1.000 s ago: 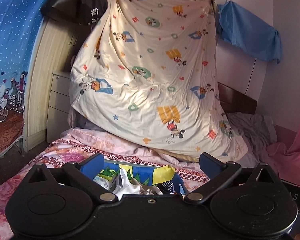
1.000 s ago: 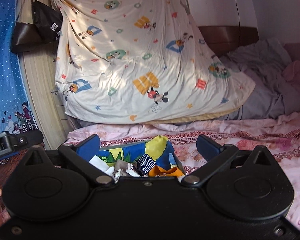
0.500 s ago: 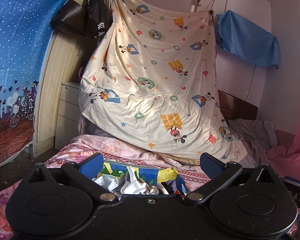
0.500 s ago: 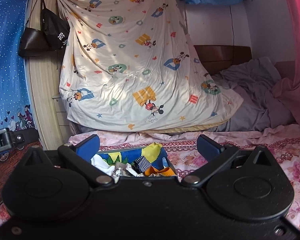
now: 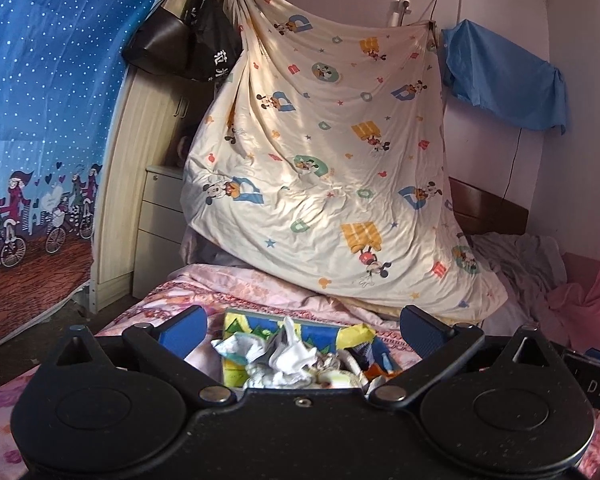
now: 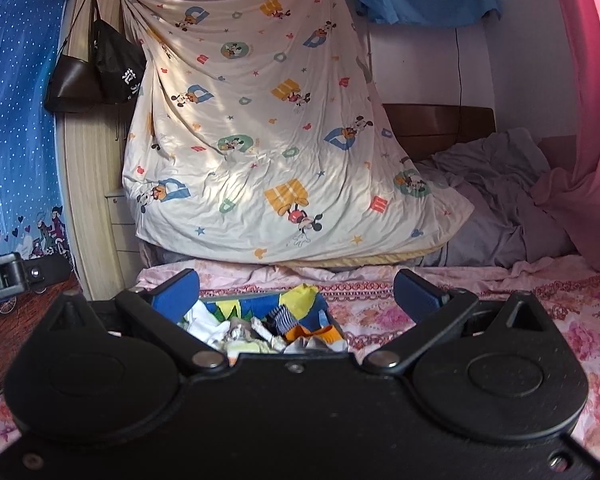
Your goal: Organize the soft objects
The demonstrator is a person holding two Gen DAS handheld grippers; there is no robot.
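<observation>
Socks (image 5: 288,356) and other small soft pieces lie jumbled in a bright box (image 6: 300,300) on the bed (image 6: 500,320), near, between both claws. Left claw (image 5: 302,322) and right claw (image 6: 296,286) gape wide, holding nothing. Sorting looks barely begun; the whole heap remains.

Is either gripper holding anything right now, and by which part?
Nothing held: left gripper and right gripper are both open, above the storage box.

The left gripper (image 5: 302,330) and right gripper (image 6: 296,290) both hover level, fingers (image 5: 184,330) spread wide, gripping nothing.
</observation>
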